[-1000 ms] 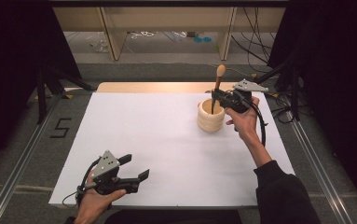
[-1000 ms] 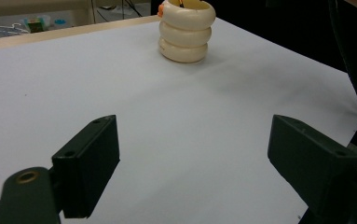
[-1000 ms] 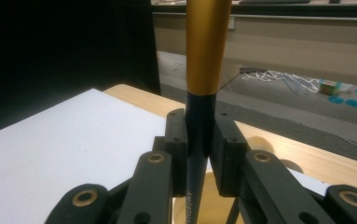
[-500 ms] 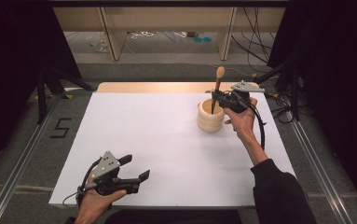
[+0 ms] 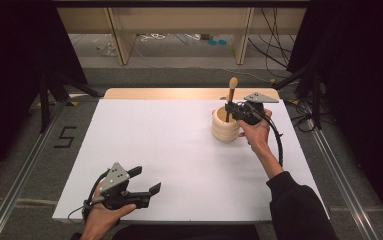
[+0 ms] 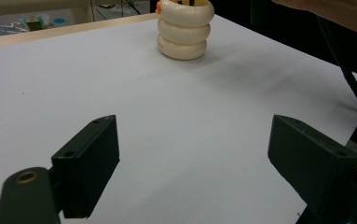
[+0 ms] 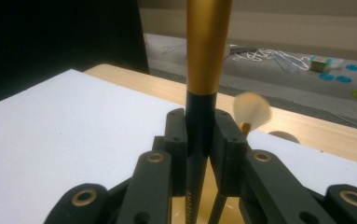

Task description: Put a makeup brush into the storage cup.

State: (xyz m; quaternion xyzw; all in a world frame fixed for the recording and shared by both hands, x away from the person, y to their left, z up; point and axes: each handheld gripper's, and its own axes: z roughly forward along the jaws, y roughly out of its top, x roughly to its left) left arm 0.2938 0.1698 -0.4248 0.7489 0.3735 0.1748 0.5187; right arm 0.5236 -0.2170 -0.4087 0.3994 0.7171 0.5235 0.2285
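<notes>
Brush (image 7: 199,107) stands upright, seemingly clamped by right tongs (image 5: 232,111) over the holder (image 5: 225,128).

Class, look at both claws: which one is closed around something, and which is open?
The right claw is closed on the brush handle above the cream holder. The left claw is open, holding nothing.

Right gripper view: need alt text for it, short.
The right gripper has its black jaws shut on the dark handle of a makeup brush, which stands upright with a gold section above the grip. Behind it lie the white table, a blurred brush head and a cluttered floor.
</notes>
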